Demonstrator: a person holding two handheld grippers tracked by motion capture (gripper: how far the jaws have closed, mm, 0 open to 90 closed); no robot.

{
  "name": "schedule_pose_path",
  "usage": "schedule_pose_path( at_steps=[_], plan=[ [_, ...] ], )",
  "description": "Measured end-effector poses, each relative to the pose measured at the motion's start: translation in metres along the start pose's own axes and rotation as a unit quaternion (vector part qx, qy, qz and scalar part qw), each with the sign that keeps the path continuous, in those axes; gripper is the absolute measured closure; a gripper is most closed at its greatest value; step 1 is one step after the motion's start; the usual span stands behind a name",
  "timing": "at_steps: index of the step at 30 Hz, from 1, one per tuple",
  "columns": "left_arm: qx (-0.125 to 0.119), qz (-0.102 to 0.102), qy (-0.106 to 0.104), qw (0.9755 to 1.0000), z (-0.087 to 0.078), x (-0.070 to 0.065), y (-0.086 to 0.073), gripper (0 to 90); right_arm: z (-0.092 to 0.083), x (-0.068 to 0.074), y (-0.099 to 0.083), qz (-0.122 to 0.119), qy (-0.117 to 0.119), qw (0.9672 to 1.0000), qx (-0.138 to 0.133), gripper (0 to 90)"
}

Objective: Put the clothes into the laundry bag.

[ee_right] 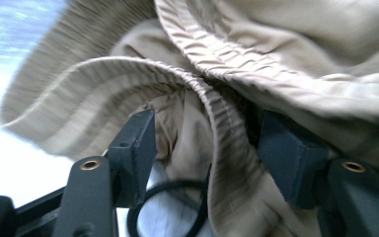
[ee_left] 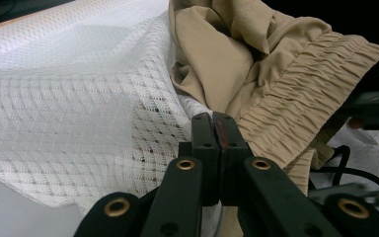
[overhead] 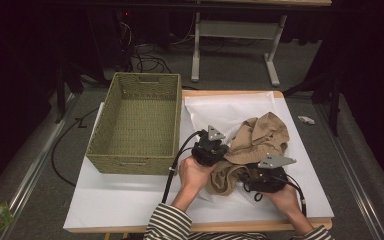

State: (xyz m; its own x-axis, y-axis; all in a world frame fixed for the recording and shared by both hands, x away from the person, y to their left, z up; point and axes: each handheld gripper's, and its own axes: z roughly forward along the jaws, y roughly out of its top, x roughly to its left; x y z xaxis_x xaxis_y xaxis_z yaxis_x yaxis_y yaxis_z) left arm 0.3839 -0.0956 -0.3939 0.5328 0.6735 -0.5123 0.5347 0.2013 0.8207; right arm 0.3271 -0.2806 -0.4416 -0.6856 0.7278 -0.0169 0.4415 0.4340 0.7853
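Tan shorts lie crumpled, elastic waistband between spread right jaws; left jaws pressed together.

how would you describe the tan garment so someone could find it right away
Start at the white table with the green woven basket on its left side. To the basket's right, on a white mesh bag, lies the tan garment: crumpled, with a gathered elastic waistband, the one brown thing there.
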Motion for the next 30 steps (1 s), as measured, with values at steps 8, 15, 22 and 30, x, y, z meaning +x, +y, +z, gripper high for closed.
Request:
schedule_pose_path(
  at_steps=[8, 15, 22, 30],
  plan=[
    [-0.003, -0.009, -0.003, 1.0, 0.0, 0.003, -0.001, 89.1, -0.042, -0.003, -0.001, -0.017, -0.02, 0.998, -0.057, 41.7],
    [0.001, -0.001, 0.003, 1.0, -0.001, 0.004, -0.002, 89.0, -0.053, -0.02, 0.018, -0.004, -0.033, 0.9969, -0.072, 45.3],
    [-0.003, -0.013, -0.002, 0.9999, -0.002, 0.007, -0.003, 89.0, -0.064, -0.02, 0.047, -0.021, -0.039, 0.9952, -0.088, 44.2],
    [-0.002, -0.008, -0.005, 1.0, -0.005, 0.005, -0.003, 89.0, -0.013, -0.054, 0.067, 0.003, -0.048, 0.9988, 0.009, 29.6]
  ],
)
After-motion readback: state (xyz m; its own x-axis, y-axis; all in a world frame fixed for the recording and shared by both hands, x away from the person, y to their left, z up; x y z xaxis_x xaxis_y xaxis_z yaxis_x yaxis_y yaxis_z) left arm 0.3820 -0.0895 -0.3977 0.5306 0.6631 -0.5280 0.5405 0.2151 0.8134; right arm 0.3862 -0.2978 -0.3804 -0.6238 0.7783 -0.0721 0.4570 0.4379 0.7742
